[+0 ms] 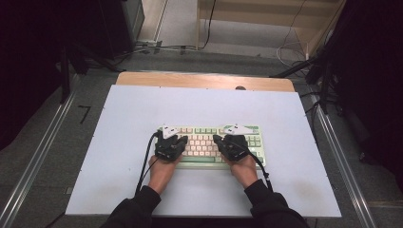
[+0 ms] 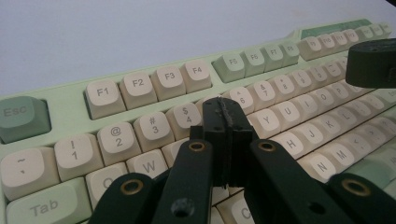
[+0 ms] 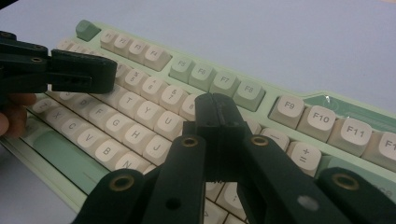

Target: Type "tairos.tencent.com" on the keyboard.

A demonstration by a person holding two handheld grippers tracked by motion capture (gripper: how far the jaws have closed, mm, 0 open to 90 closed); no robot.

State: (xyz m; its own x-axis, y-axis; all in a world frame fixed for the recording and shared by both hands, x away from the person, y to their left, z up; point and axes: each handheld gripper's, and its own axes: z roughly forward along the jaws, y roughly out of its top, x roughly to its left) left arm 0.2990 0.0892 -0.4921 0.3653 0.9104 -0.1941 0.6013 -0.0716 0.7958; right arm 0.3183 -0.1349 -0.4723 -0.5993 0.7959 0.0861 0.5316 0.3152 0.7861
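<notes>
Centrally, green-and-cream keyboard [image 1: 209,142] on pale worktop [image 1: 123,118], slightly toward 6 o'clock, left tongs [image 2: 228,122] pressed together over keys at its 9 o'clock end, right tongs [image 3: 219,116] pressed together at 3 o'clock end.

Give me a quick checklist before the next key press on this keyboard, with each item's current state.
1. Left gripper jaws shut to a single tip: ok.
2. Right gripper jaws shut: ok.
3. Keyboard flat on the table: ok.
4. Grippers apart, one over each half of the keyboard: ok.
5. Which key each tip is over: cannot tell, the jaws hide it.
6. Tips touching keys: cannot tell.
</notes>
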